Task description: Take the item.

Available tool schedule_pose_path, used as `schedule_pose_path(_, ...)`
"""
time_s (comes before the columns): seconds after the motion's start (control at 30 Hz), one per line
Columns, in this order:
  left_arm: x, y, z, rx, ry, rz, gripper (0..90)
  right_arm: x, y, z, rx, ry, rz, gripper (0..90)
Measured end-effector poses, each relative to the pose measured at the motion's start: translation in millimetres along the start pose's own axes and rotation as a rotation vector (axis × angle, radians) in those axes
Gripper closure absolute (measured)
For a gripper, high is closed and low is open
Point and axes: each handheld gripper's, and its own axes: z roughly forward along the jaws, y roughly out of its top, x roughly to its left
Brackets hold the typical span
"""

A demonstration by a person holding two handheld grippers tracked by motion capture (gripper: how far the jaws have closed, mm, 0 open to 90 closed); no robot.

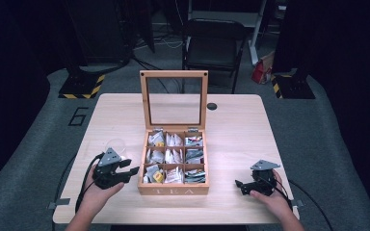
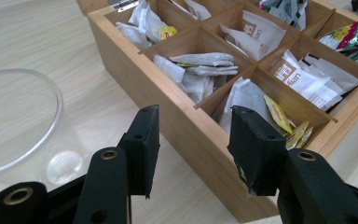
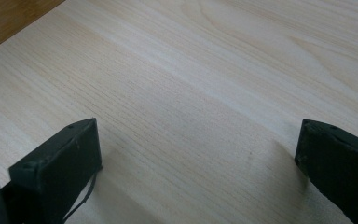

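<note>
Bench: pale wood bench [image 1: 231, 125], both my forearms come in from the near edge.
Tea box: wooden box [image 1: 173, 190] marked TEA on its near wall, at the middle of the bench, glass lid [image 1: 174, 98] standing upright at the back.
Compartments: nine, in three rows of three, all holding paper tea bags; whites and greys mostly, green and red packets down the right column.
Left tool: my left tool [image 1: 129, 172] sits just beside the box's left wall at the near row, tips pointing toward it. In the left gripper view its gap [image 2: 193, 144] lines up with that outer wall, above the bench.
Left tool state: jaws about half apart, nothing between the pads, nothing gripped.
Nearest bags: near-left compartment, a grey-white sachet [image 2: 244, 100] with yellow-tagged bags [image 2: 289, 128] beside it, just past my right pad.
Glass dish: clear round dish [image 1: 112, 146] on the bench, behind my left hand [image 1: 99, 185]; its rim curves through the left gripper view.
Right tool: my right tool [image 1: 241, 186] rests low near the right front of the bench, well apart from the box, tips toward it.
Right tool state: jaws wide apart, bare wood between them [image 3: 198, 154], nothing held.
</note>
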Motion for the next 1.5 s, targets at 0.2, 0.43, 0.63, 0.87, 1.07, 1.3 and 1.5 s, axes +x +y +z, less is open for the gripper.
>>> schedule_pose_path(0.2,-4.0,5.3,4.0,-0.004,-0.013,0.006,53.3,0.1,0.0,0.0,-0.001,0.002,0.001,0.0)
schedule_pose_path(0.43,-9.0,11.5,9.8,0.001,-0.041,0.017,56.6,0.0,0.0,-0.1,0.000,0.004,0.000,0.0)
schedule_pose_path(0.63,-12.4,15.0,15.0,0.018,-0.054,0.024,58.4,0.0,0.0,0.1,-0.001,-0.001,0.001,0.0)
schedule_pose_path(0.87,-16.5,17.7,21.1,0.013,-0.079,0.013,61.1,0.0,0.0,0.0,-0.001,0.003,0.000,0.0)
schedule_pose_path(1.07,-17.5,16.4,25.9,0.023,-0.089,0.011,64.6,0.1,0.0,0.0,-0.001,0.003,0.001,0.0)
schedule_pose_path(1.3,-17.7,13.5,30.6,0.020,-0.094,0.006,68.5,-0.2,0.0,0.0,0.000,0.000,-0.002,0.0)
schedule_pose_path(1.5,-17.5,12.0,34.2,0.031,-0.108,-0.003,68.6,0.0,0.0,0.1,-0.001,-0.001,0.001,0.0)
